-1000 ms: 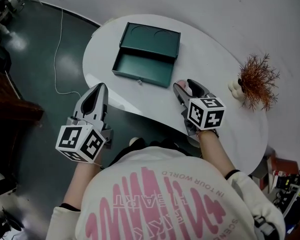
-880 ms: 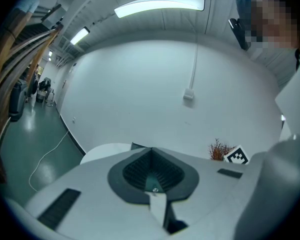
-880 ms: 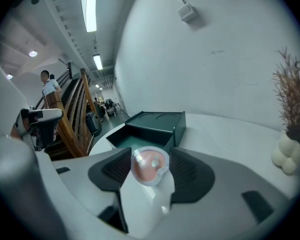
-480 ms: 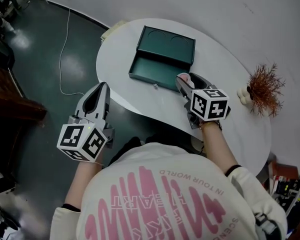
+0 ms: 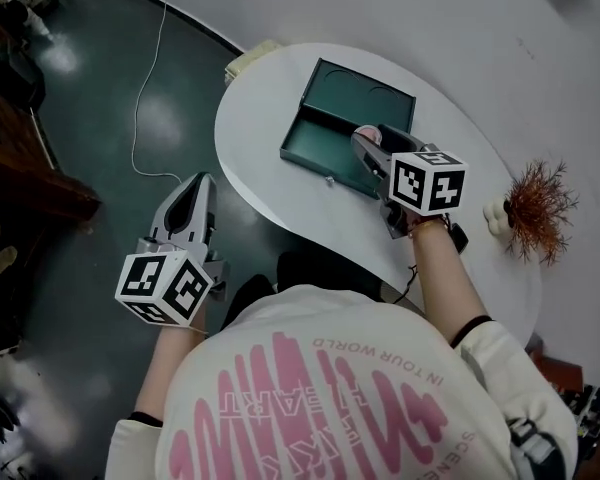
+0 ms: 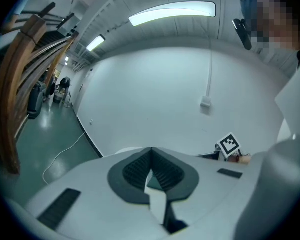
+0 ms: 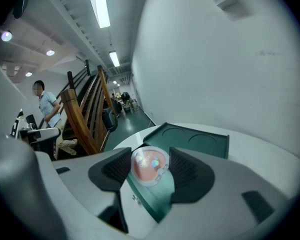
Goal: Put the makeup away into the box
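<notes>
A dark green box [image 5: 332,140] lies open on the white oval table [image 5: 270,163], its lid [image 5: 365,90] folded back. My right gripper [image 5: 366,138] hangs over the right part of the box's tray, shut on a round pink compact [image 5: 372,132]. In the right gripper view the compact [image 7: 149,165] sits clamped between the two dark pads, above the green tray [image 7: 157,196] and in front of the lid [image 7: 190,138]. My left gripper [image 5: 201,178] hovers over the floor to the left of the table, jaws shut and empty, its pads [image 6: 162,171] meeting at the tips.
A reddish dried plant [image 5: 538,208] and small white ornaments [image 5: 495,215] stand at the table's right end. A white cable [image 5: 145,98] runs over the dark floor. A wooden staircase [image 7: 87,111] and a seated person [image 7: 46,109] are off to the left.
My right gripper has carried the pink compact from the table in front of the box up over the box's tray. The left gripper stays shut beside the table.
</notes>
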Demonstrator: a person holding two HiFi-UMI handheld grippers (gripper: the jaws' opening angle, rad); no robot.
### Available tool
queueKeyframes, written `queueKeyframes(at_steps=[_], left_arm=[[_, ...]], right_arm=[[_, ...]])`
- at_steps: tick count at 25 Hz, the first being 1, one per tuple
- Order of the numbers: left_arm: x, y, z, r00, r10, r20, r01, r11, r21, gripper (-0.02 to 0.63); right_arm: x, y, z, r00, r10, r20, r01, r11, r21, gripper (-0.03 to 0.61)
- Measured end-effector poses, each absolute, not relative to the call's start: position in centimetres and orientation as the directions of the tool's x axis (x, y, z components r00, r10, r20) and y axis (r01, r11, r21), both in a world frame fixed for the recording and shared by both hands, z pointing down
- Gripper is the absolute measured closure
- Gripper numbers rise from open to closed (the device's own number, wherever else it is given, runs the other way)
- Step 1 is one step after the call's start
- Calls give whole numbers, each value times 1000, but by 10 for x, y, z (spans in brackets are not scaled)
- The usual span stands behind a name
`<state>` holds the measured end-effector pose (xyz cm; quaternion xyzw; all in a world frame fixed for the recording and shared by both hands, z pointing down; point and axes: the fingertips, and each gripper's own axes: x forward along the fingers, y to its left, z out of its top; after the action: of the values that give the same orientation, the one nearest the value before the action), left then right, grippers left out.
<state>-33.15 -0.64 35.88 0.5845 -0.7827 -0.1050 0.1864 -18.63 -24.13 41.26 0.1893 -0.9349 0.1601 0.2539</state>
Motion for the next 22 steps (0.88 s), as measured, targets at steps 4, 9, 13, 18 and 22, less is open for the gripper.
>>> queueKeyframes(at_steps=[4,9,13,18,22], left_arm=[[-344,7,354,-310,-934,176,-854,355,381,612],[-358,32,348,-401,-898,180,-818,439,372,612],[-366,55,353,-469,-860,202,-772,510,380,612],[-370,74,357,-515,-827,226,-740,561,370,612],[-369,76,358,-525,-817,239,-734,576,359,612]], right_arm=[[-214,-240,415,-798,-198,569,-352,920,-173,339],[-243,-236,426,-780,-114,615,-243,961,-130,339],[-259,-233,442,-762,-72,644,-176,979,-99,339],[-268,-227,465,-737,-30,675,-137,985,-106,339],[-268,-224,482,-709,-1,705,-117,986,-116,339]])
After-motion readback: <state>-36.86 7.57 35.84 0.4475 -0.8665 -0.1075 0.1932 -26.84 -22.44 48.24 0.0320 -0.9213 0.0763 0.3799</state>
